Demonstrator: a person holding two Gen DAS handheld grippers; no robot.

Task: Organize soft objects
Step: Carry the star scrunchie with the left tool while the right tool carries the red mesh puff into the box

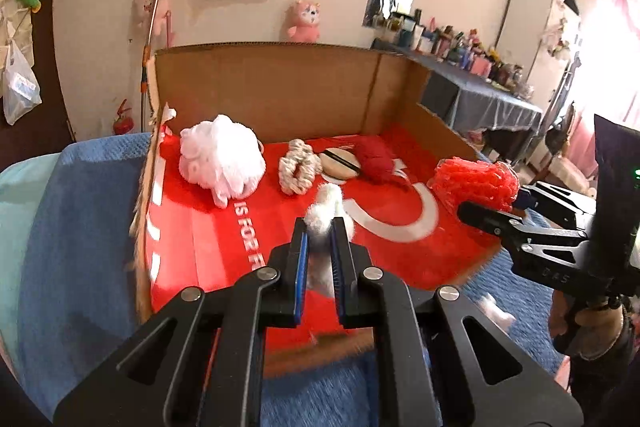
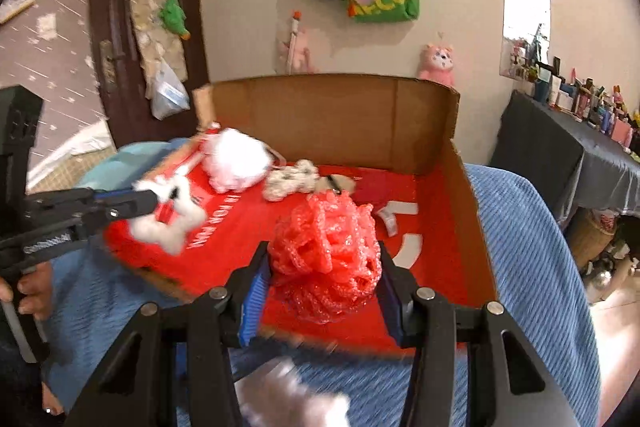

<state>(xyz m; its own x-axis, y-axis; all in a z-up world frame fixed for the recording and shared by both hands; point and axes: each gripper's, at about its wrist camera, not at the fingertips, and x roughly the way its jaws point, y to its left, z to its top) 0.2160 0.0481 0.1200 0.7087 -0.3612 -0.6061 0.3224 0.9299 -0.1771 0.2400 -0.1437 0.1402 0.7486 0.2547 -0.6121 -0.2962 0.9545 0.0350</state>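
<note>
While over box point(image 1: 280, 95), claws point(image 1: 322, 239) gripping tufts point(image 1: 326, 215)

Lots of red here: red liner point(image 1: 224, 239) with white lettering and a white curved mark inside the plain brown cardboard box point(image 1: 280, 83). Fluffy white mesh pouf point(image 1: 222, 159), cream-and-grey speckled rope knot point(image 1: 298, 167), beige round pad point(image 1: 340, 163) with a black stripe, dark red yarn bundle point(image 1: 376, 159). Bright coral-red net pouf point(image 2: 326, 255) between black right tongs point(image 2: 324, 291) with blue pads. White cotton wad point(image 1: 326, 215) in matching black-and-blue left tongs point(image 1: 320, 255). Ribbed blue blanket point(image 1: 84, 227) underneath.
</note>
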